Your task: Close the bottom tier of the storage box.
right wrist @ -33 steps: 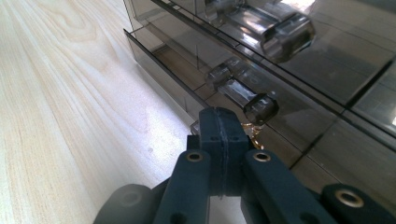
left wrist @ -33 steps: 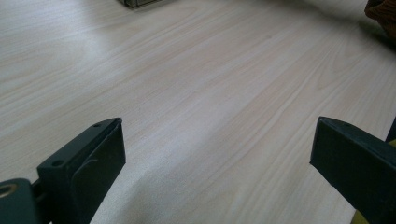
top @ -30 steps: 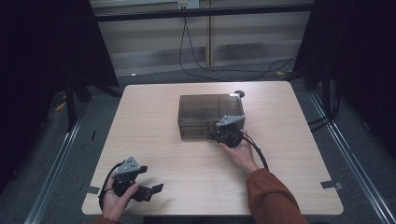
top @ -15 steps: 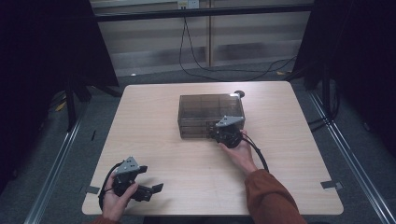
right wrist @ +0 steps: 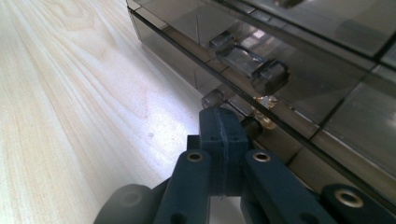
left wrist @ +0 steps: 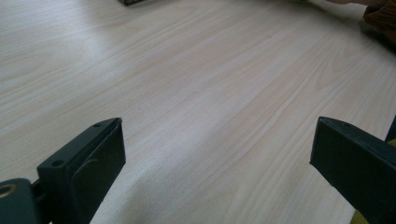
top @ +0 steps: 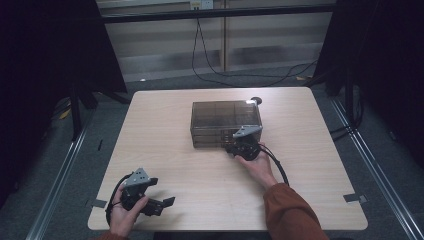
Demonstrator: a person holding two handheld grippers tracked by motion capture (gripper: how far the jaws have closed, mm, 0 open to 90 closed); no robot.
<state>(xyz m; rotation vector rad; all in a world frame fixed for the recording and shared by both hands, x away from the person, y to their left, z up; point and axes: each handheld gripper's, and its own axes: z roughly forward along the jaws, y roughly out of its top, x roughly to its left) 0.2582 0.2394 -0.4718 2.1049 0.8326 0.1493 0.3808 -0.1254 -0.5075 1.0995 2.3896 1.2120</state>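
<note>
Drawer cabinet [top: 226,122], a smoked translucent plastic box of stacked shallow drawers, sits just above centre of the high view on the pale wooden table [top: 170,135], with a small dark round object [top: 256,101] beside its upper right corner. The right gripper [top: 240,146] rests against the cabinet's lower right front edge, its jaws pressed together. In the right gripper view the closed tips [right wrist: 223,135] lie low in the centre of the frame, at a small clear handle [right wrist: 215,99] on the lower drawer [right wrist: 196,77]; whether they pinch the handle or merely touch it cannot be told. A second, larger handle [right wrist: 254,65] stands above it, on the drawer over that one. The left gripper [top: 159,204] lies at the lower left of the high view, well apart from the cabinet, jaws spread wide over bare wood, as the left gripper view confirms [left wrist: 217,154].

Risks, as judged: the cabinet looks light and nothing braces it, so a pull on the handle may drag the whole box toward the table's near edge instead of sliding the drawer. The handle is small and smooth; a shallow pinch may slip off. The upper handle lies close, and a raised tip could catch it instead.
</note>
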